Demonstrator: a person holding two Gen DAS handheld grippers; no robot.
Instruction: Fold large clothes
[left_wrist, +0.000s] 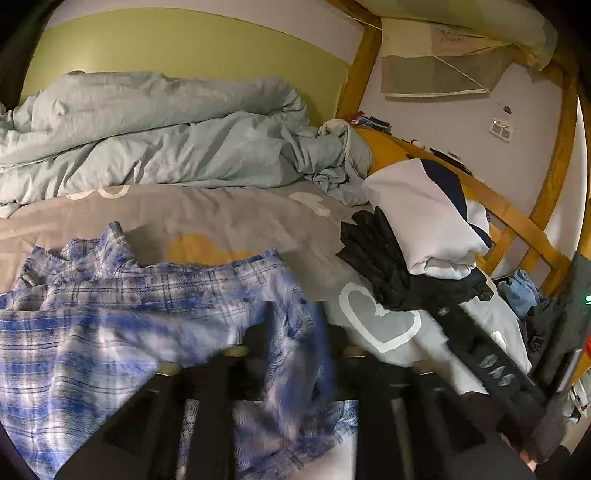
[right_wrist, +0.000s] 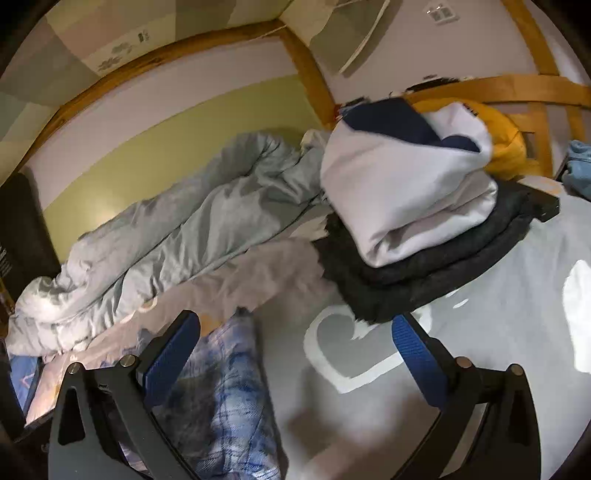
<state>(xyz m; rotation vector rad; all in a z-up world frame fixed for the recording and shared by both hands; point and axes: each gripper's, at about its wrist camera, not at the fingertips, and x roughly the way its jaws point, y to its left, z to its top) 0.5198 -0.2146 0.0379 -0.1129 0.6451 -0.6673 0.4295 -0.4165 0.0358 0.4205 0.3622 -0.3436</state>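
Note:
A blue and white plaid shirt (left_wrist: 110, 314) lies crumpled on the grey bed sheet (left_wrist: 221, 214), blurred by motion. My left gripper (left_wrist: 291, 332) is shut on the plaid shirt's edge, with cloth draped over both fingers. My right gripper (right_wrist: 295, 339) is open with blue pads (right_wrist: 173, 354) spread wide, empty, above the sheet's white heart print (right_wrist: 343, 354). The plaid shirt (right_wrist: 229, 387) lies just inside its left finger. The other gripper's black body (left_wrist: 495, 365) shows at the lower right of the left wrist view.
A folded white and navy garment (right_wrist: 402, 192) sits on a folded black one (right_wrist: 424, 273) at the bed's right side. A bunched light-blue duvet (left_wrist: 155, 136) lies along the green wall. A wooden bed frame (left_wrist: 517, 221) borders the right. Yellow cloth (right_wrist: 506, 140) lies behind the pile.

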